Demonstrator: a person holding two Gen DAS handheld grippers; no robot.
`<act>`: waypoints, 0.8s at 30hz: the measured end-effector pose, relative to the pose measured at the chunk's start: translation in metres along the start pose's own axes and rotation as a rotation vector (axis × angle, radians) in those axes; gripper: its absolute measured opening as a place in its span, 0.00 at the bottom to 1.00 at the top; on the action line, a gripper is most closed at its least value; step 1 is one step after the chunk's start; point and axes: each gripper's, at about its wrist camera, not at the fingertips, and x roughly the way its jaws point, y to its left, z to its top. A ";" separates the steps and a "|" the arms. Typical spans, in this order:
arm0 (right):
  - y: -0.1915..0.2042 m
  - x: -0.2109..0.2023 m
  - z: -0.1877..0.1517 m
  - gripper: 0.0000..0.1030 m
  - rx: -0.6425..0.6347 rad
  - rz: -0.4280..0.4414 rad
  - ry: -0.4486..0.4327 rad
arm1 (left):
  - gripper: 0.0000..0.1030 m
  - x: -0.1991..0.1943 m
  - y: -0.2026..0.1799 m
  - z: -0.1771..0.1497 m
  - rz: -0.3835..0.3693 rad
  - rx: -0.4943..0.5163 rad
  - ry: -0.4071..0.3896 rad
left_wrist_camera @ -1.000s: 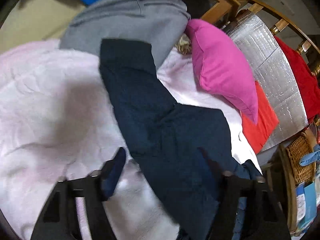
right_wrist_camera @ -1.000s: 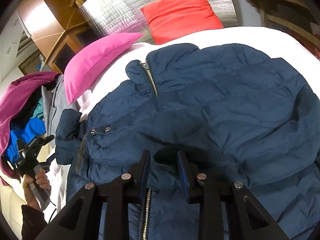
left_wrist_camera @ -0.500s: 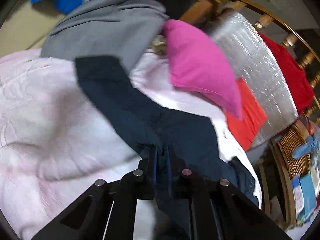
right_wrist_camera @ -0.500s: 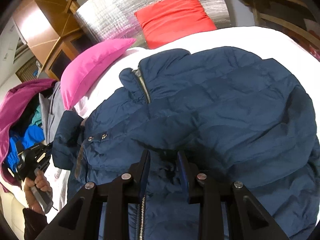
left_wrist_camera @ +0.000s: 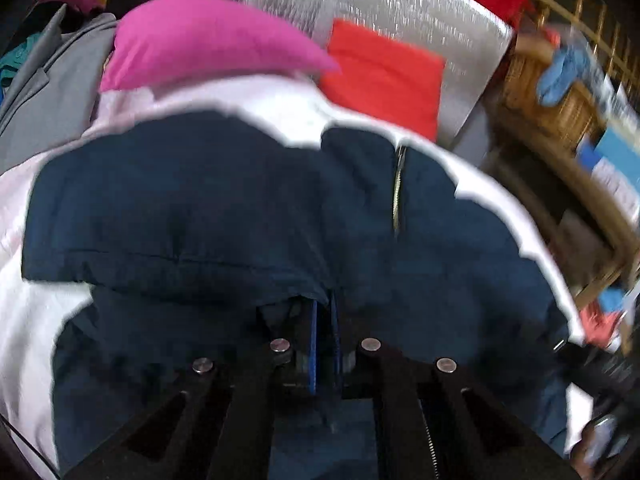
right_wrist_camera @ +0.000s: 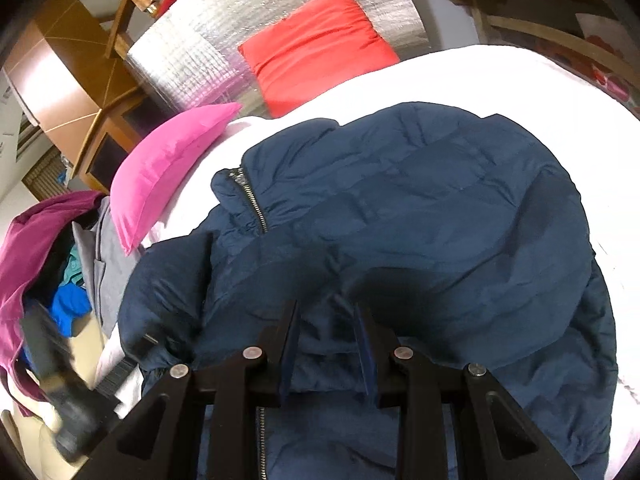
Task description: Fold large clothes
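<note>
Your left gripper (left_wrist_camera: 324, 344) had its jaws pressed almost together on a fold of the navy jacket (right_wrist_camera: 400, 220), at the lower centre of the left wrist frame, where the sleeve (left_wrist_camera: 172, 216) lay folded across the jacket's body. Your right gripper (right_wrist_camera: 328, 344) had its jaws spread a little and pressed down on the jacket fabric at the lower centre of its frame, but I cannot tell if they pinched any of it. The jacket lay on the white bed (right_wrist_camera: 500, 76) in the middle of both frames, its zipper (right_wrist_camera: 252, 204) toward the pink pillow (right_wrist_camera: 168, 160) at the left and the red pillow (right_wrist_camera: 316, 44) at the top.
</note>
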 end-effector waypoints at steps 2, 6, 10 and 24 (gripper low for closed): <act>-0.003 -0.001 0.002 0.29 0.006 -0.001 -0.002 | 0.06 -0.009 0.008 0.000 -0.030 -0.036 0.001; -0.006 -0.007 0.004 0.29 0.019 0.019 -0.004 | 0.28 -0.041 0.030 0.005 -0.101 -0.115 0.011; -0.007 -0.010 0.005 0.29 0.022 0.027 -0.003 | 0.73 -0.100 0.064 0.003 -0.080 -0.190 -0.126; -0.002 -0.005 0.001 0.29 -0.002 0.015 0.009 | 0.75 -0.063 0.197 0.019 -0.215 -0.717 -0.108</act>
